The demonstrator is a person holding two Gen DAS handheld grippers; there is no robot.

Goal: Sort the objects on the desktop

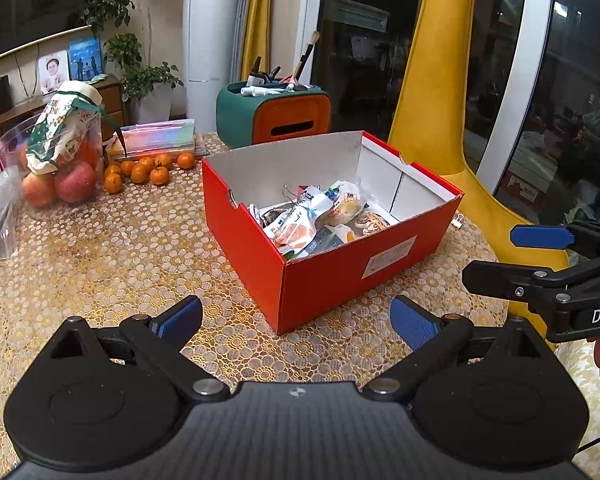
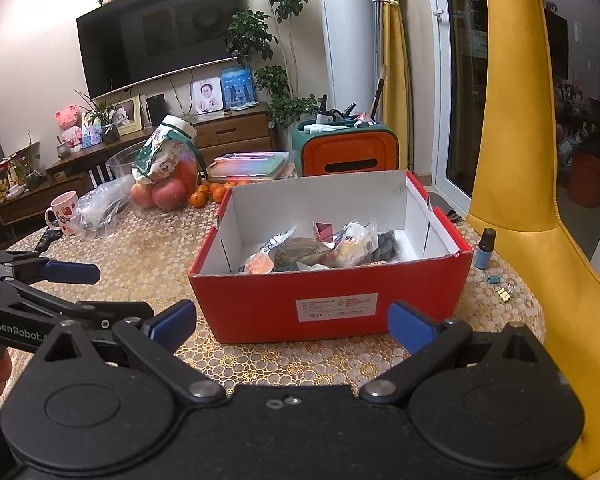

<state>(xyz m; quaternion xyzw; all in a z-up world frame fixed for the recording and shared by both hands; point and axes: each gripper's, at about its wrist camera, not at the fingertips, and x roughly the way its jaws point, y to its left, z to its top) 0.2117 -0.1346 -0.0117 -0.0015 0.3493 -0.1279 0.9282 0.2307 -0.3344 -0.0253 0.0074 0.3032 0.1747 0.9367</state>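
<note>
My left gripper (image 1: 296,320) and right gripper (image 2: 292,326) hang spread, empty, before the red cardboard box (image 2: 332,304); reaching past it risks toppling the small brown glass bottle (image 2: 485,248) at the table's right edge

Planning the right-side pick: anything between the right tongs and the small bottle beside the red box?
Nothing visible blocks it. The small bottle stands upright on the table right of the red box, apart from its wall. The right tongs are open, empty, facing the box front.
</note>
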